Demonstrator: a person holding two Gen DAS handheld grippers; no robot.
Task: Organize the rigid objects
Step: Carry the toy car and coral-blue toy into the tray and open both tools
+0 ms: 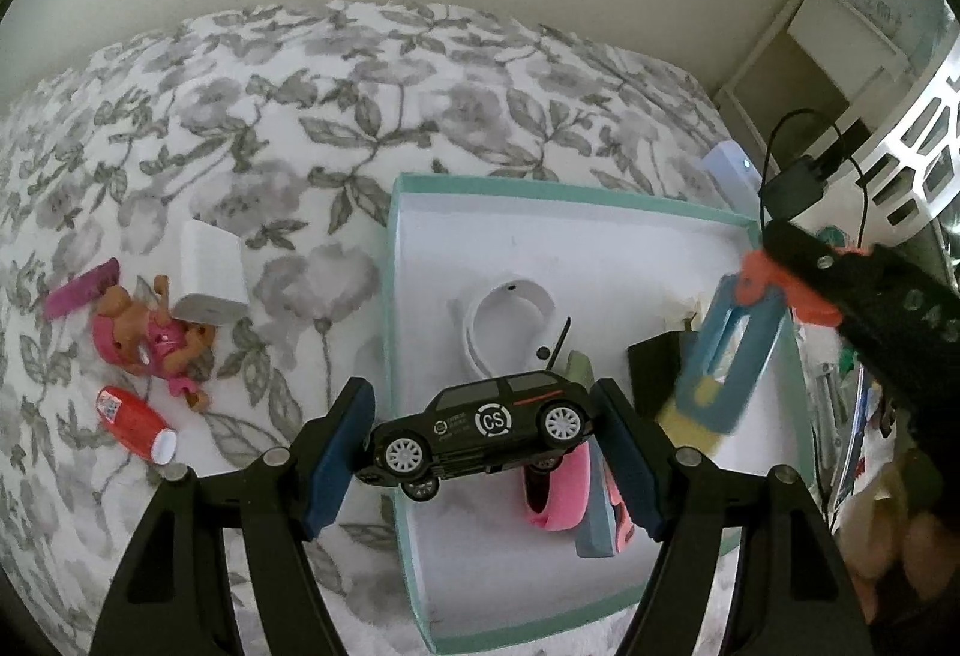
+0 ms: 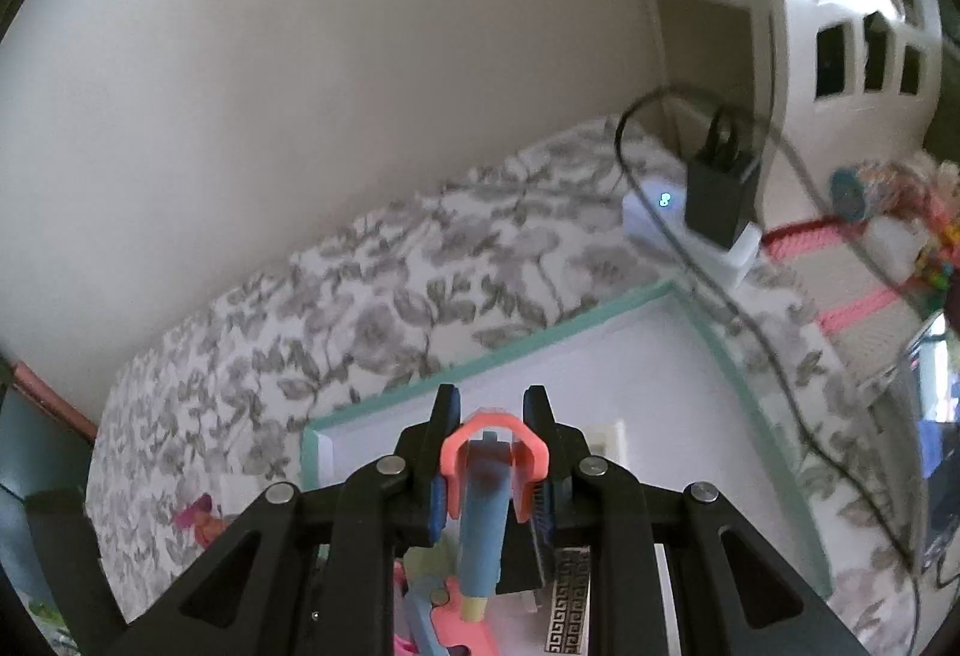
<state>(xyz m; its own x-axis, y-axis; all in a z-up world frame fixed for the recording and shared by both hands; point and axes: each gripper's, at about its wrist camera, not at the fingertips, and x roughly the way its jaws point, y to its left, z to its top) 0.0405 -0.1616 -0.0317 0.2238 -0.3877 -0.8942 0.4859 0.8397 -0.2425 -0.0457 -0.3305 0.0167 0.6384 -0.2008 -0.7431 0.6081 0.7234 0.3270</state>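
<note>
In your left wrist view, your left gripper (image 1: 483, 443) clamps a black toy car (image 1: 480, 431) end to end, one pad on its nose, the other on its tail. The car's long axis runs across the jaws, side with the "CS" badge facing the camera, nose lower left and tail tipped up to the right. It hangs over the near left rim of the teal box (image 1: 393, 356), partly above the box floor and partly above the floral bedspread (image 1: 270, 116). Under the car lie a white band (image 1: 510, 323) and a pink piece (image 1: 558, 500); the middle and far floor of the box is bare. Out on the bedspread, left of the box, lie a doll (image 1: 159, 341), a red bottle (image 1: 135, 425), a white block (image 1: 210, 278) and a purple comb (image 1: 81, 287), well apart from the rim. From the right, your right gripper (image 1: 759, 281) reaches in over the box with a blue toy (image 1: 723, 359) hanging down, long axis steep.

In your right wrist view, those fingers stand narrow, pinching the toy's orange clip (image 2: 493, 455); the blue body points down and toward the camera. Ahead, the box floor is open up to its far corner. A black cable (image 2: 774, 350) crosses the right rim.
</note>
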